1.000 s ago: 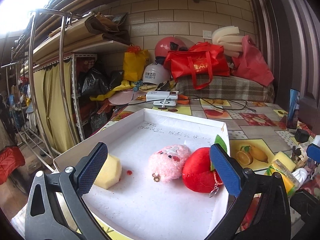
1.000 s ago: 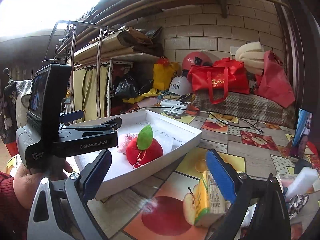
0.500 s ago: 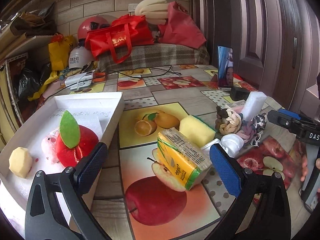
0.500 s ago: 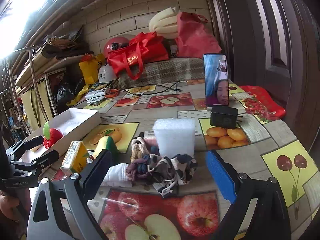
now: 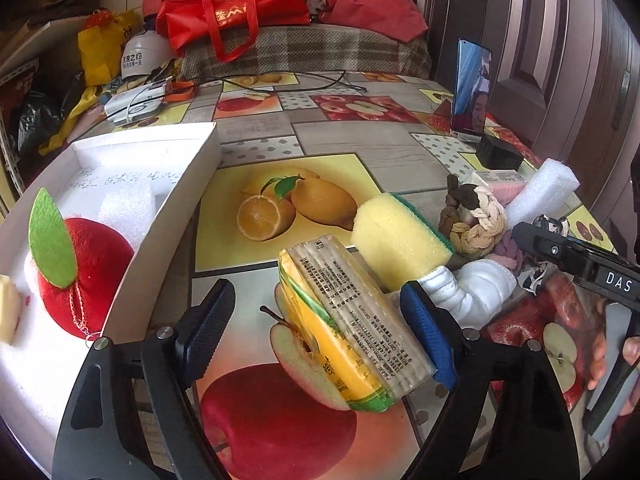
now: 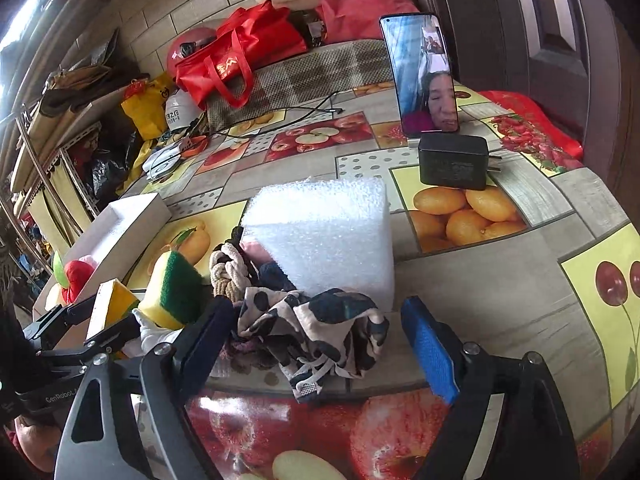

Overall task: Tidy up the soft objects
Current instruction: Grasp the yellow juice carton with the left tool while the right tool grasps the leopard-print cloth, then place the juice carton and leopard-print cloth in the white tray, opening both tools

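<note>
Jaws of the left gripper (image 5: 318, 330) were seen closing around a yellow tissue pack (image 5: 348, 328), which lay tilted on the fruit-print tabletop (image 5: 360, 136) between them; the blue pad on the right side was just beside or touching the pack's edge, which of the two could not be told, while the dark pad on the left stood clear of it, so no grip was made. Just beyond the jaws a yellow sponge (image 5: 396, 240) with a green backing was propped against the pack's far end, with a rolled white cloth (image 5: 476, 286) and a braided fabric knot (image 5: 476, 220) off to the right of it. To the left of the jaws a white box (image 5: 120, 224) was seen holding a red plush apple (image 5: 84, 276) with a green leaf.

Jaws of the right gripper (image 6: 316, 344) were likewise closing, parted around a spotted cloth (image 6: 320, 328) bunched on the tabletop between them; the dark pad on the left looked to be at the cloth's edge, the blue pad on the right was held apart from it. Directly beyond the cloth a white foam block (image 6: 324, 236) was standing. Farther off, a phone (image 6: 420, 76) was propped upright behind a black charger (image 6: 452, 162).
</note>
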Motion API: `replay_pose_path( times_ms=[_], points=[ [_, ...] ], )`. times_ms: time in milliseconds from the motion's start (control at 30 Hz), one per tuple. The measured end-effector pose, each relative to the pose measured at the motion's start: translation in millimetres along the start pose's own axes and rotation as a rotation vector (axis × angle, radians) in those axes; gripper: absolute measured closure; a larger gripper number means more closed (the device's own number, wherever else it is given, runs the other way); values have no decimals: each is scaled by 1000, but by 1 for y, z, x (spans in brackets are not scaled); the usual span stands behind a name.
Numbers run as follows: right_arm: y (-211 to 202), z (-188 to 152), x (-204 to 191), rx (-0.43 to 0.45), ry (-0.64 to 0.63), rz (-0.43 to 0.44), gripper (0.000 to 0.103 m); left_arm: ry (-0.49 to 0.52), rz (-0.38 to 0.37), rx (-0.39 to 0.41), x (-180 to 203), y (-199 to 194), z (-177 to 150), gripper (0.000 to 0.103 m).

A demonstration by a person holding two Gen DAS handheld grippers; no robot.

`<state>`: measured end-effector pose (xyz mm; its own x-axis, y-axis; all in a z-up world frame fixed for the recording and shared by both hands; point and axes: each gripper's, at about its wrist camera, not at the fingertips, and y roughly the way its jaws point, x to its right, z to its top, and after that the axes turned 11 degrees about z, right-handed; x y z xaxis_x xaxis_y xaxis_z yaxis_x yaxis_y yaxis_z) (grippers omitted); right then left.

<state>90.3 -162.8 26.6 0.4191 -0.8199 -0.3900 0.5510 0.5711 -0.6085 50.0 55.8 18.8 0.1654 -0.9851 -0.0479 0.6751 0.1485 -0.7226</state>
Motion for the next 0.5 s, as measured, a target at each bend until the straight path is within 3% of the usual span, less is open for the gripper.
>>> replay_pose_path(
  times_ms=[133,167,200,233,333,500],
  points=[
    [-5,0,10,14,47,26,32,-34,-35,-62,-6,12,0,41],
    [-4,-1,10,8,50,43,42,-26,-50,-55,-5,10,0,50],
    [-5,-1,10,6,49,60,51,-13,-51,-52,-2,9,0,70],
    [-6,-2,9,8,42,67,57,-3,-42,-50,1,9,0,76],
    [-12,-4,5,22,33,82,66,0,-45,-17,1,2,0,78],
    [-33,-11,2,110,28,81,66,-13,-41,63,-3,-13,-1,78]
  ],
)
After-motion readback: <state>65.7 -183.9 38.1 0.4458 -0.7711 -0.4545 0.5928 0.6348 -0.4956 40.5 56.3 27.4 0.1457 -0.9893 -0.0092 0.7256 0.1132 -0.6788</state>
